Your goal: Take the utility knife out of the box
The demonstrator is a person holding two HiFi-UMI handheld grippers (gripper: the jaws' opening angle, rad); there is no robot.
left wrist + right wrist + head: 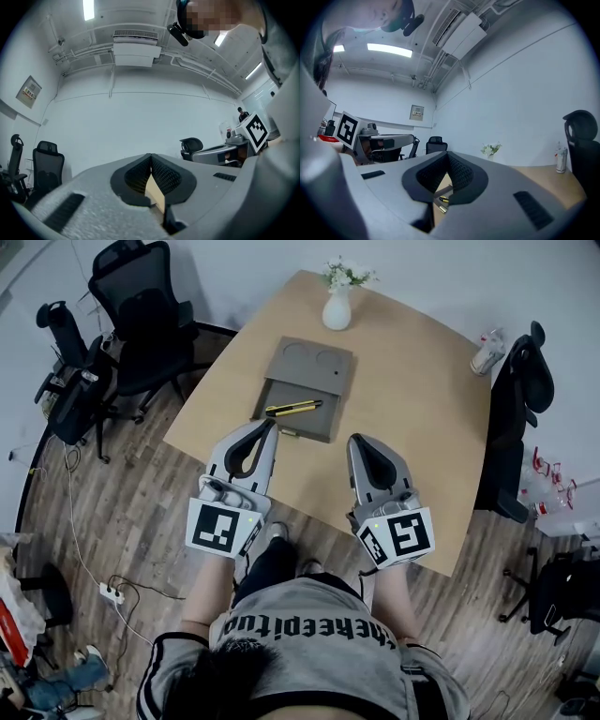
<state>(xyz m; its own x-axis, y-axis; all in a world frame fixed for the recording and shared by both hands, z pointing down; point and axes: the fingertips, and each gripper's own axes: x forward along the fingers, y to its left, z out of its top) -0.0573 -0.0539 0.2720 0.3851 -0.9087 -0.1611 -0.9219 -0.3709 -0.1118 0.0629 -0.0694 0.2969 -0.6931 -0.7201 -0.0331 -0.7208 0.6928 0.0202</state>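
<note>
Left gripper [271, 426] is out front with its jaws pressed together and nothing between them, its tip just short of the near edge of the box [309, 367]. Right gripper [360, 441] sits alongside it, jaws closed on nothing as well, a little further back over the bare desk [422, 427]. Both forearms reach forward from the person's torso, side by side, and both grippers run roughly level and point across the desk toward the box.

And there's the target: one utility knife [292, 409], yellow and black, lying across the near half of the flat grey box, just beyond the left gripper's tip and untouched. It also peeks through under the closed jaws in the right gripper view (only a sliver of yellow).

The count: two grippers, one knife, one box, one white vase [337, 308] of flowers at the far end, one bottle [487, 352] at the desk's right edge.
</note>
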